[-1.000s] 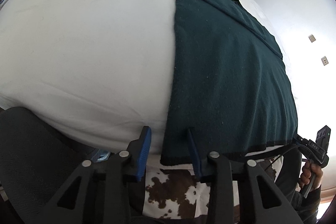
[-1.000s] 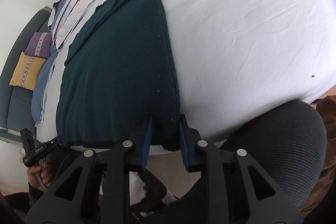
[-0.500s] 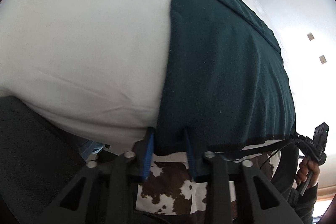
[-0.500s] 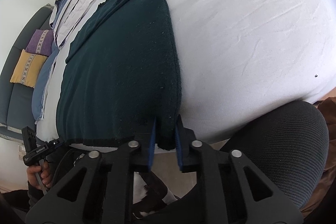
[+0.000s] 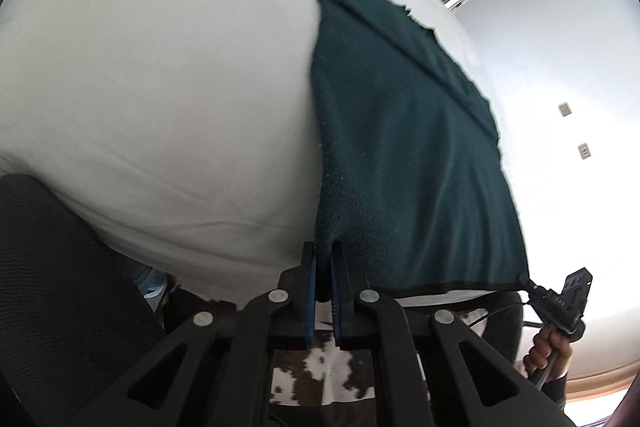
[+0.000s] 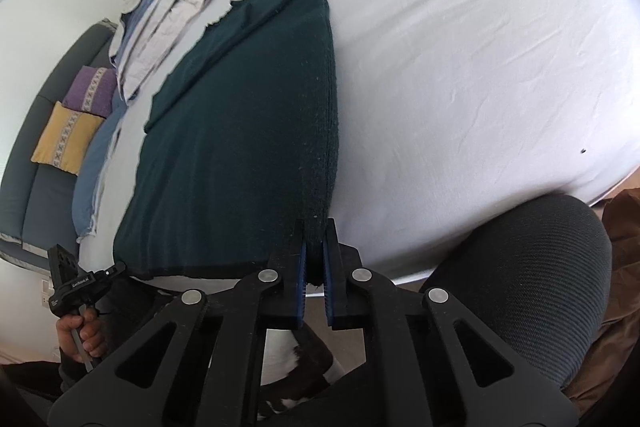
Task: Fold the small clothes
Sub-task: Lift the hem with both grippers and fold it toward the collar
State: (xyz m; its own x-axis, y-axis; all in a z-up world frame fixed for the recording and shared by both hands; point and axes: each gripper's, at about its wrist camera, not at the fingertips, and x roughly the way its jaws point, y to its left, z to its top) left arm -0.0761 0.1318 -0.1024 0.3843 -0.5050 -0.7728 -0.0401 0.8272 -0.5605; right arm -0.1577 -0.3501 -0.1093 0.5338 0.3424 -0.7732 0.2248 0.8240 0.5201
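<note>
left wrist: my left tool (image 5: pixel 324 267) is clamped on the near left corner of the dark green garment (image 5: pixel 408 155), so i can carry that hem over. the garment lies on the white bed (image 5: pixel 160 87), long axis running away from me.

right wrist: my right tool (image 6: pixel 315 255) pinches the near right corner of the garment (image 6: pixel 248 131), collar end pointing far.

Bright daylight, washed-out right wall (image 5: pixel 560 75), heavy fisheye warping, dark corners.

Your dark green cloth (image 5: pixel 404 155): both near corners buried between gripper pads; far edge motion-blurred. Grey chair (image 6: pixel 532 275) cropped by frame.
</note>
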